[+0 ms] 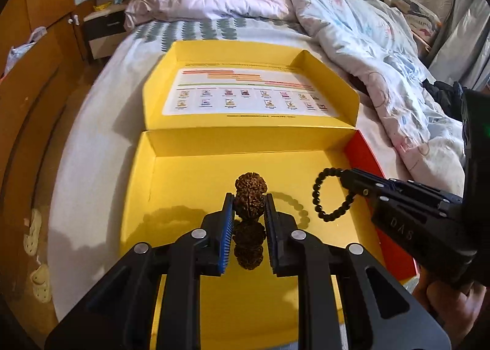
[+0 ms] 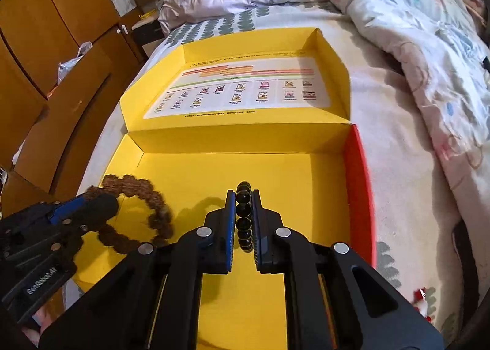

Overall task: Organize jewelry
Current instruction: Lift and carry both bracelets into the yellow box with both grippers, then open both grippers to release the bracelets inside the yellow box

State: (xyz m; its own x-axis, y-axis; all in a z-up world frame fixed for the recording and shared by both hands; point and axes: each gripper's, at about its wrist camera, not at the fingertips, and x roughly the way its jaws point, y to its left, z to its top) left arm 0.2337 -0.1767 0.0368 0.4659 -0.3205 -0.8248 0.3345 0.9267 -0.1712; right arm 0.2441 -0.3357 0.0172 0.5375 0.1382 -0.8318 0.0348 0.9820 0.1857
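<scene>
Brown rough-seed bracelet (image 1: 249, 206), seen edge-on in the left wrist view, clenched between the pads of the left claw (image 1: 249, 215) and hanging above the floor of the open yellow box (image 1: 183, 184). Black bead bracelet (image 1: 332, 195), gripped at one side by the right claw (image 1: 352, 183), its loop dangling free over the right part of the same box floor; its shadow falls on the yellow card beneath. The right wrist view confirms both holds: black beads stacked between the right claw's pads (image 2: 244, 218), brown loop (image 2: 137, 215) pinched in the left claw (image 2: 92, 203). Progress, as judged: both pieces are lifted and brought over the box, neither yet laid down; the visible box floor holds no jewelry. Remaining: lower and release each. The box lies with its lid (image 1: 251, 86) flat open on the bed (image 1: 101, 80), beside a rumpled quilt (image 1: 352, 22).
</scene>
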